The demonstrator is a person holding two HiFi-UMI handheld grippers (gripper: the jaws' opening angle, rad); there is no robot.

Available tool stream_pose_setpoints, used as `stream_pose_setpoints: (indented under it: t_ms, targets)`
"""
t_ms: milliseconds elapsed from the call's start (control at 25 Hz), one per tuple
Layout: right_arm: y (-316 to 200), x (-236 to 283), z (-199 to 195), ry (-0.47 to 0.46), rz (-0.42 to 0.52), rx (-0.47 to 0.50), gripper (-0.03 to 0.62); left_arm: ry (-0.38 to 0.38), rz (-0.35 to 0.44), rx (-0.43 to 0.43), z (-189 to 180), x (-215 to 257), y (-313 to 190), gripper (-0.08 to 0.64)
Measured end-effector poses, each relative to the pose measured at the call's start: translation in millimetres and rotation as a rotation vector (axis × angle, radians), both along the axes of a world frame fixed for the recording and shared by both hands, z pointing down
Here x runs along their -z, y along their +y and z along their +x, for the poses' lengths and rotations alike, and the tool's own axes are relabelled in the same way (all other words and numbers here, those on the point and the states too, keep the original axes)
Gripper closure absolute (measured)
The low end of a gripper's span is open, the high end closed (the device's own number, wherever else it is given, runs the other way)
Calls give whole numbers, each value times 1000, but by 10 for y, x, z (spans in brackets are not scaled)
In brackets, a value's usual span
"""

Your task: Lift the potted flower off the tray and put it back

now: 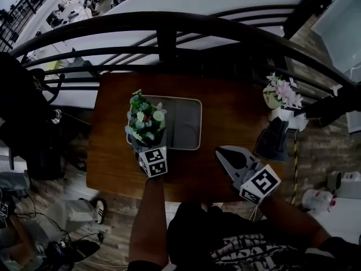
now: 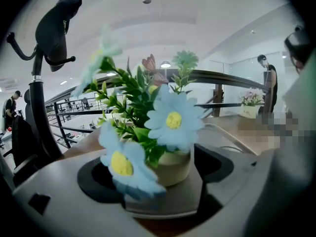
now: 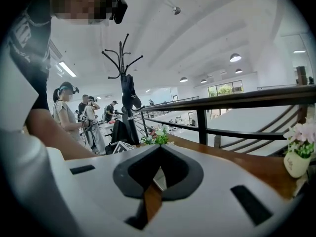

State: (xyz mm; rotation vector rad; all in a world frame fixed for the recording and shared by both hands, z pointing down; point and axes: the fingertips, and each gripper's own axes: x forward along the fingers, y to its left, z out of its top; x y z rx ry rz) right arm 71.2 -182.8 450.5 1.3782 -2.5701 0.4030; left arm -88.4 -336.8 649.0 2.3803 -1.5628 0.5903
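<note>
Potted flower [image 1: 145, 122], blue and white blooms in a pale pot, standing upright at the left end of the grey tray [image 1: 186, 123], close to its near-left corner. Pot base resting on the tray, not raised.

Left gripper [image 1: 146, 143] reaching in from the near side, jaws spread wide to either side of the pot; a dark gap visible between the pot and the right-hand pad, the left-hand side partly screened by a bloom. Judged not yet pressing on the pot.

Right gripper [image 1: 225, 154] low over the bare wooden table [image 1: 225, 112], to the right of the tray and well apart from the flower; jaw tips brought together, nothing between them.

Further out: a second potted flower [image 1: 280, 95] with pink blooms at the far right of the table; dark railing [image 1: 169, 24] beyond the far edge.

Step in hand, as a judgement: closing for the grasp ahead of the lift, though a release after the return would look alike. Next move, if the former: squeezing evenly on the pot wall below the foliage, then rising straight up, clear of the tray rim, without tilting.
</note>
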Motion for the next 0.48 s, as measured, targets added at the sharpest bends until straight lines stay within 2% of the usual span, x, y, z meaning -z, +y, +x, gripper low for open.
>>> stream_pose_setpoints:
  t_ms: [240, 480]
  targets:
    - [87, 31, 44, -6, 8, 19, 601, 49, 32, 48, -149, 315, 329, 126]
    - [212, 127, 67, -16, 21, 48, 602, 121, 63, 79, -267, 724, 1037, 128]
